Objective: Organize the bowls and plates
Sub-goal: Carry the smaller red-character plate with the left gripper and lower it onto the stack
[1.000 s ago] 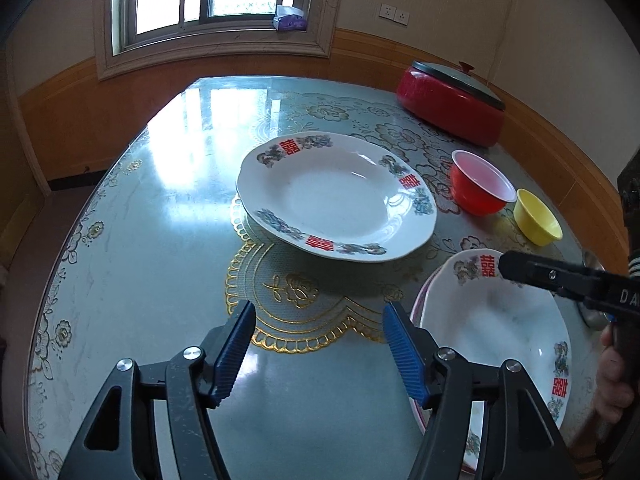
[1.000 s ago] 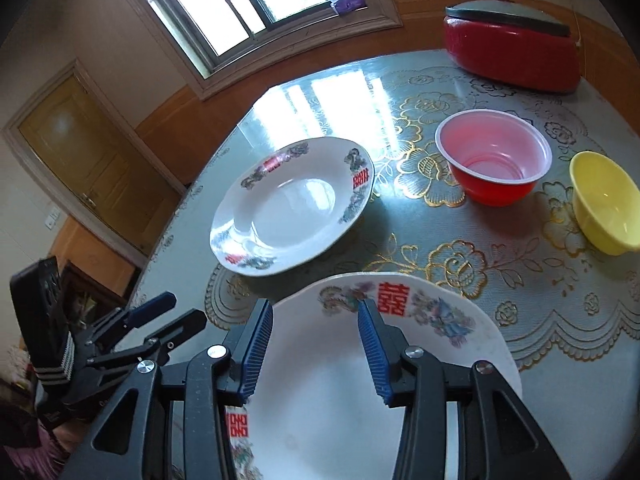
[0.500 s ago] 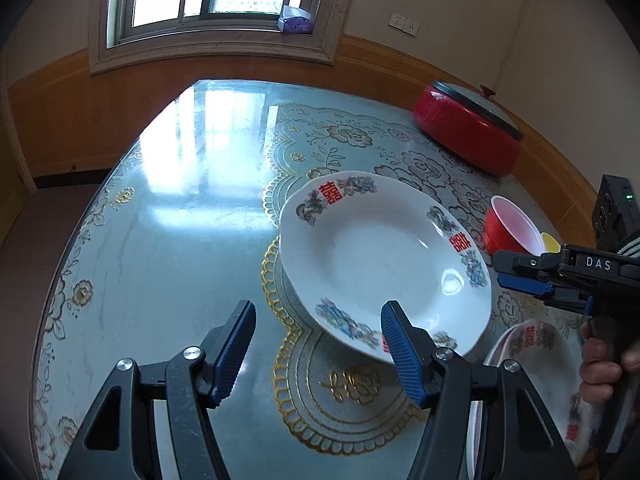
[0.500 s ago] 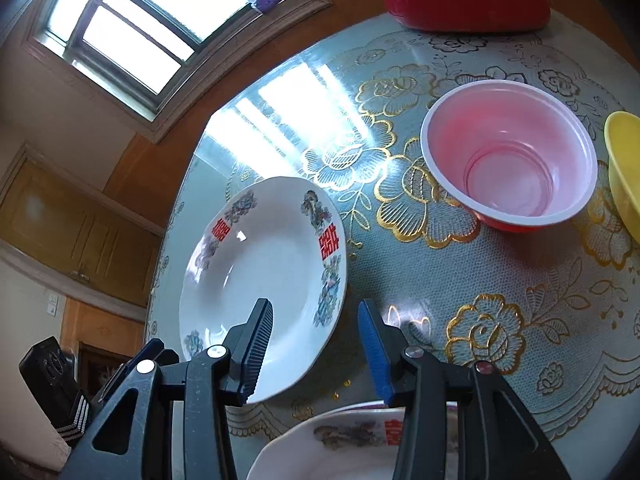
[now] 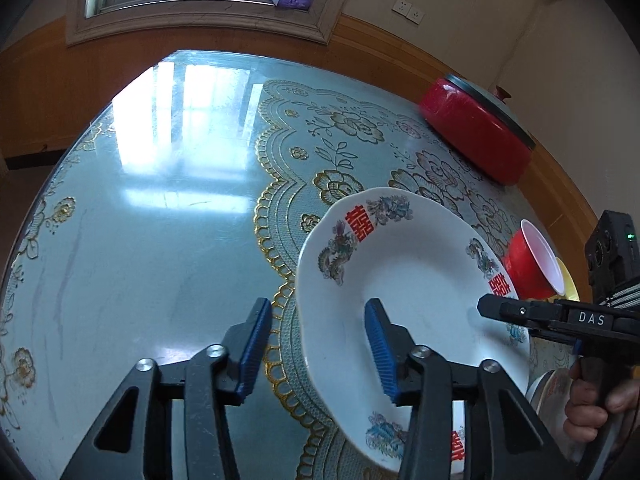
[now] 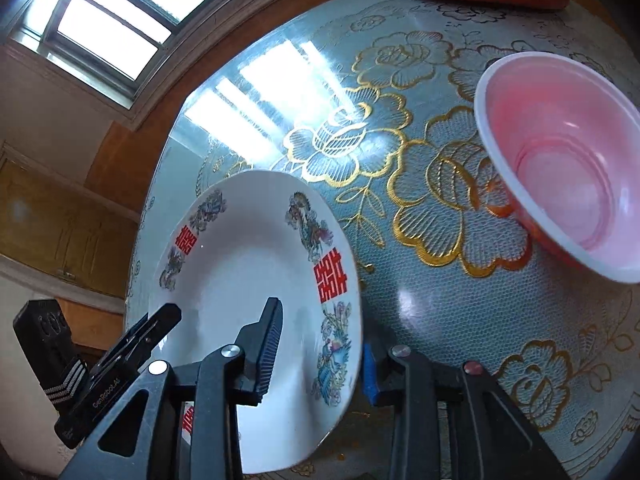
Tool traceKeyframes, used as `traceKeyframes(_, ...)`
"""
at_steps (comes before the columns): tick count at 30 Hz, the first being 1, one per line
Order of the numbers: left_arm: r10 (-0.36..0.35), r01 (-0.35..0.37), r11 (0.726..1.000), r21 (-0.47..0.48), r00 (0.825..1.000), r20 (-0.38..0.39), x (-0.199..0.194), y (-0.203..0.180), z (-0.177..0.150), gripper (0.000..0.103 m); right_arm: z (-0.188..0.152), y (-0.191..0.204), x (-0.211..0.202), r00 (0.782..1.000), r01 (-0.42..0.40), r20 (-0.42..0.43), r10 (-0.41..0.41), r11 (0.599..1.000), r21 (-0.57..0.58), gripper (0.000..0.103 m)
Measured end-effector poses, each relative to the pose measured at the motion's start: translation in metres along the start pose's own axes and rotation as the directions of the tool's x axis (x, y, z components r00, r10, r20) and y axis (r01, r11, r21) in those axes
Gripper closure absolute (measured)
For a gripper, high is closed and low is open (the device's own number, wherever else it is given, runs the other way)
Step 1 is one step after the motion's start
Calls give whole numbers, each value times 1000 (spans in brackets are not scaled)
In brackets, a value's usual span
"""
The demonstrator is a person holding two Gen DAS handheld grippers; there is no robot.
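Sunlight from the window glares off the round table (image 5: pixel 168 208) with its gold-flowered cover. My left gripper (image 5: pixel 318 350) is spread wide, its fingers straddling one rim of the white plate (image 5: pixel 416 296) without pinching it. My right gripper (image 6: pixel 322 354) is likewise parted across the opposite rim, one finger over the plate's face, the other behind it. The plate sits near the table's middle. A red bowl (image 6: pixel 568 160) stands beyond it toward the far edge, a yellow bowl (image 5: pixel 568 282) just beside it, and a red lidded pot (image 5: pixel 478 132) at the far edge.
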State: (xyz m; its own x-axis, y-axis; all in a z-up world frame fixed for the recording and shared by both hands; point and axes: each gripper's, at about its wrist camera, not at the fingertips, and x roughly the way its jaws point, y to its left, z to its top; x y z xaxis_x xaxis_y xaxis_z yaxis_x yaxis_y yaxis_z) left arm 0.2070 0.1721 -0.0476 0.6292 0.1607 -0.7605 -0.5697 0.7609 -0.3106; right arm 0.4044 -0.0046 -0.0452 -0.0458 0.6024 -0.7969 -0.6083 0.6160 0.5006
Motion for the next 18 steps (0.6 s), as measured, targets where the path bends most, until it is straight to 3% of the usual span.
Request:
traceKeyframes(2,-1,1,1000,22,1000,0,6,-3,0,75,2,5,3,1000,10,-5,-10,1000,-26,70)
traceKeyframes(5,8,-8,1000,30,1000,9,5,-3,-2,75,3,9,4,1000,21,-12,-21,999,-45,71)
traceKeyframes(7,-3,3,1000,26,1000,6,2,-3,-5,76,4,11,5,999,52,-7,-53,997,-60,79)
traceKeyframes(18,-5,5,999,51,1000,1,-22,-9,-35,76,-6,9,-4,1000,7,-28,-10,993,-116,79)
